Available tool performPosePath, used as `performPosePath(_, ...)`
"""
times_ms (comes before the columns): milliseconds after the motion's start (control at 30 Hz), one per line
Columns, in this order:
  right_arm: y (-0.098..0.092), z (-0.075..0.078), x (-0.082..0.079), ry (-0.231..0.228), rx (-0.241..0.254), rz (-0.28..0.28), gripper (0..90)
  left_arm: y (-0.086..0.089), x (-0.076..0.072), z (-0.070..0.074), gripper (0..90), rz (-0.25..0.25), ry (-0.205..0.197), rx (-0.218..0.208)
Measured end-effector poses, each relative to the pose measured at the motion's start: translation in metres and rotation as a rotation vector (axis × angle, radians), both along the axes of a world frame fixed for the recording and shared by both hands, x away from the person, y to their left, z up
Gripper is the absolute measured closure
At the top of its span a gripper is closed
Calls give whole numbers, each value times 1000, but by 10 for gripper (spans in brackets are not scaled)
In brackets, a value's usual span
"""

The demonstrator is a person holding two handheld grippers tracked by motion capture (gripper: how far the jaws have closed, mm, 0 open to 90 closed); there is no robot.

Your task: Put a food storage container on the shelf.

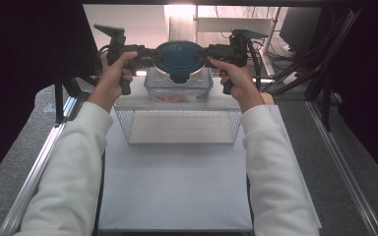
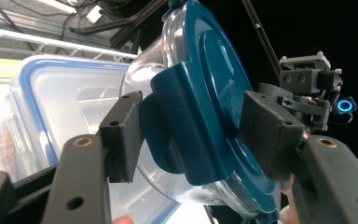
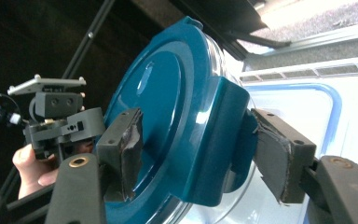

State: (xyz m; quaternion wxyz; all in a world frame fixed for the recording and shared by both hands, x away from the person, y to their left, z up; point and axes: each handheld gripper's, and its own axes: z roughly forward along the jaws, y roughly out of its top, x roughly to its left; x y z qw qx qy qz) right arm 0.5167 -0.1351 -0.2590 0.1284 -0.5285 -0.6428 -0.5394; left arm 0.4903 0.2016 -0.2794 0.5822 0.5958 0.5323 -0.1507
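Starting nearest: white sleeves come in from the bottom of the high view over a white table top (image 1: 177,187), bare in front. Next out sits a wire basket (image 1: 179,126), nothing in it. Past that, a clear rectangular box with a blue-edged lid (image 1: 179,88), something reddish inside, too blurred to name.

Held above that box is the round glass container with a teal lid (image 1: 179,56), gripped from both sides at once. Left gripper (image 1: 145,54) comes in from the left, right gripper (image 1: 207,51) from the right, both roughly level. Likely reason for the two-sided hold: the container is round and smooth, so each gripper takes one of the lid's side clip flaps to keep it steady and flat.

In the left gripper view the jaws straddle a teal clip flap (image 2: 186,126); one pad is against it, the other sits on the lid face, so it holds the lidded container at a medium spread. In the right gripper view the worn pads (image 3: 128,140) bracket the opposite flap (image 3: 219,140); contact looks loose, can't tell if it is pressing.

Far side: bright wall, shelving, cables, a monitor at far right. Dark curtains both sides, grey floor, metal frame rails.
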Motion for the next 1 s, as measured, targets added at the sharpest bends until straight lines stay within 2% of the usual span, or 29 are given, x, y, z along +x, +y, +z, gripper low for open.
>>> performPosePath(167, 0, -2, -1, -30, 4, 8, 331, -2, -1, 0, 373, 10, -30, 13)
performPosePath(300, 3, 1, -6, -87, -63, -20, 193, -1, -5, 3, 223, 57, -74, 31)
performPosePath(367, 0, 5, -9, -122, -84, -43, 143, 2, -10, 7, 189, 89, -104, 59)
performPosePath(433, -4, 8, -15, -157, -105, -57, 126, 6, -17, 10, 167, 97, -122, 55)
performPosePath(500, -9, 13, -23, -212, -132, -47, 125, 10, -26, 13, 164, 99, -146, 51)
performPosePath(633, -18, 19, -48, -345, -206, -4, 134, 16, -49, 14, 160, 107, -197, 116)
performPosePath(700, -22, 19, -59, -385, -245, -8, 153, 18, -62, 12, 160, 105, -229, 149)
performPosePath(800, -30, 15, -76, -417, -264, 9, 179, 19, -84, 6, 162, 107, -278, 193)
performPosePath(1000, -47, -1, -110, -471, -289, 56, 210, 17, -129, -11, 167, 56, -365, 290)
